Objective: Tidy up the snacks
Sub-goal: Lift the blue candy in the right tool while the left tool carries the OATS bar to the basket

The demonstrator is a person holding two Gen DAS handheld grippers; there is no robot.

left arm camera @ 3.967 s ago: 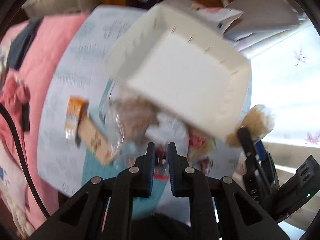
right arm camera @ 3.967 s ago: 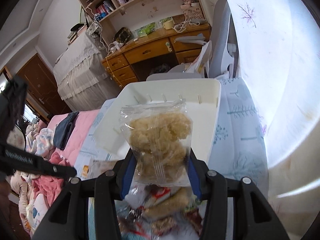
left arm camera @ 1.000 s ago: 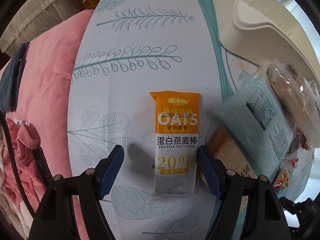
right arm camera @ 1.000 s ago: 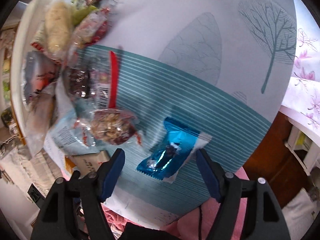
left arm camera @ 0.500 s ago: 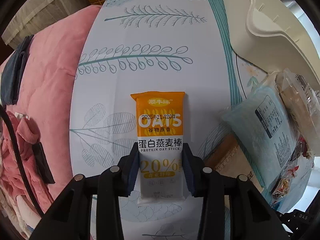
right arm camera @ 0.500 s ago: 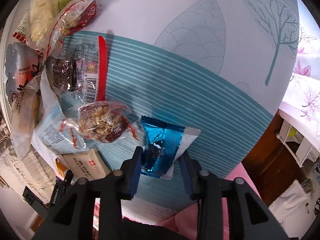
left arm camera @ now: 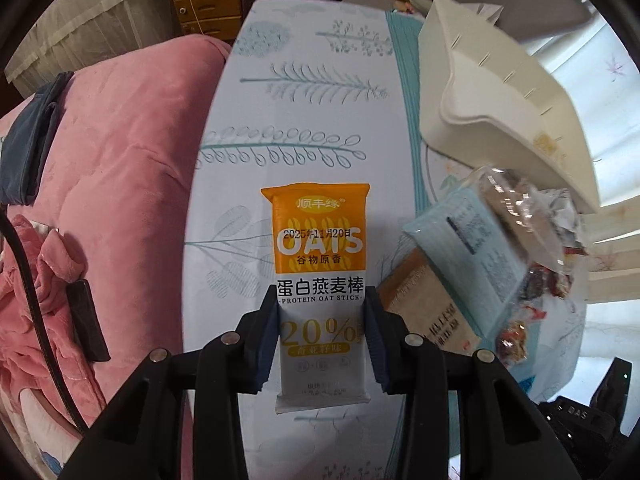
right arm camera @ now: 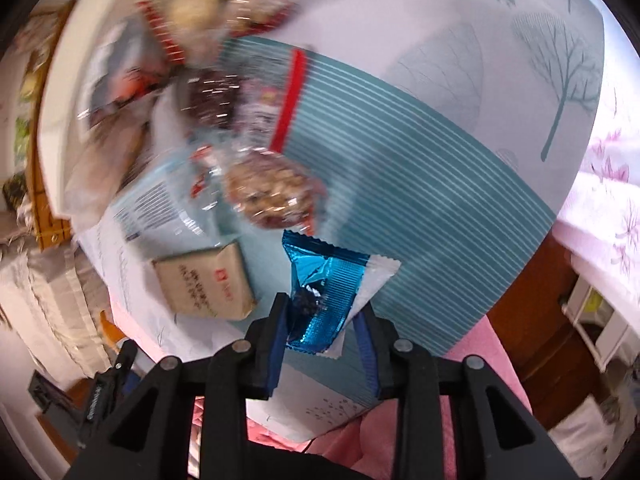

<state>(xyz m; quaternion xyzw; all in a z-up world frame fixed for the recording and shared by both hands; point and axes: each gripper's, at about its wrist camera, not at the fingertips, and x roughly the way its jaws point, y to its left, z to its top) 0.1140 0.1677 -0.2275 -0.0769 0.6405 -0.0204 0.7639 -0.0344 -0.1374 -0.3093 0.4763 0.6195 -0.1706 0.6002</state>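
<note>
The orange-and-white protein oat stick (left arm camera: 320, 280) is pinched across its lower half between the pads of the left tool (left arm camera: 322, 336) and hangs clear above the leaf-patterned table (left arm camera: 304, 112). The blue foil snack packet (right arm camera: 320, 296) is clamped at its lower end by the right tool (right arm camera: 322, 332), with its white sealed edge sticking out to one side. The white plastic bin (left arm camera: 500, 120) sits at the table's far side, tipped against the heap of loose snack bags (left arm camera: 516, 248). To finish this step well, carry each packet level and unhurried over the bin's rim, one tool at a time so they don't crowd. Lower inside before letting go, since thin wrappers probably slip or flutter if dropped from high up.
</note>
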